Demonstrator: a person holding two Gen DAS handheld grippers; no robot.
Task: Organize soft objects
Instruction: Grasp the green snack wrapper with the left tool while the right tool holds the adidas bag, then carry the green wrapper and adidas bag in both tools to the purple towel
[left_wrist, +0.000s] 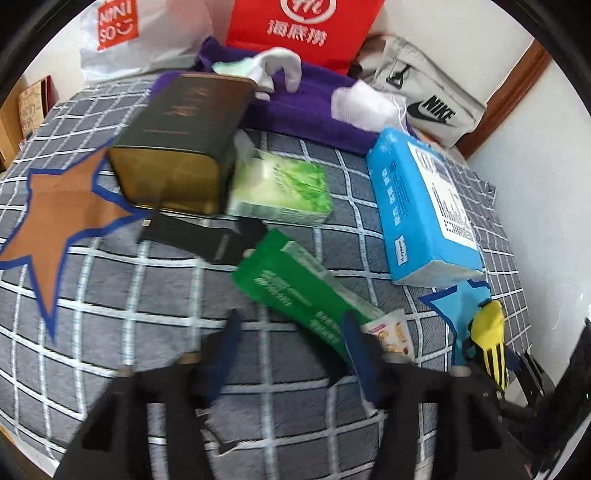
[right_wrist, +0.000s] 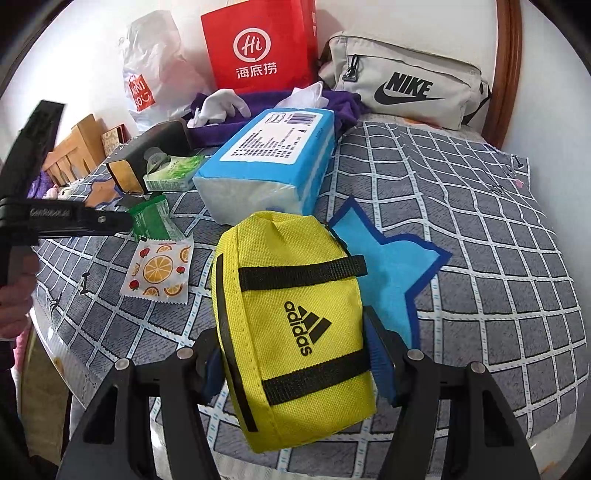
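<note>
A yellow Adidas pouch sits tilted between the blue pads of my right gripper, which is shut on it, partly over a blue star patch. The same pouch shows at the right edge of the left wrist view. My left gripper is open above the checked cloth with nothing between its fingers. A green packet lies just ahead, its near end by the right finger. Beside it lies an orange-print sachet. A blue tissue pack and a green tissue pack lie further back.
A dark box leans by a brown star patch. At the back are a purple towel with white cloths, a red paper bag, a white plastic bag and a grey Nike bag. The cloth's edge runs near the right gripper.
</note>
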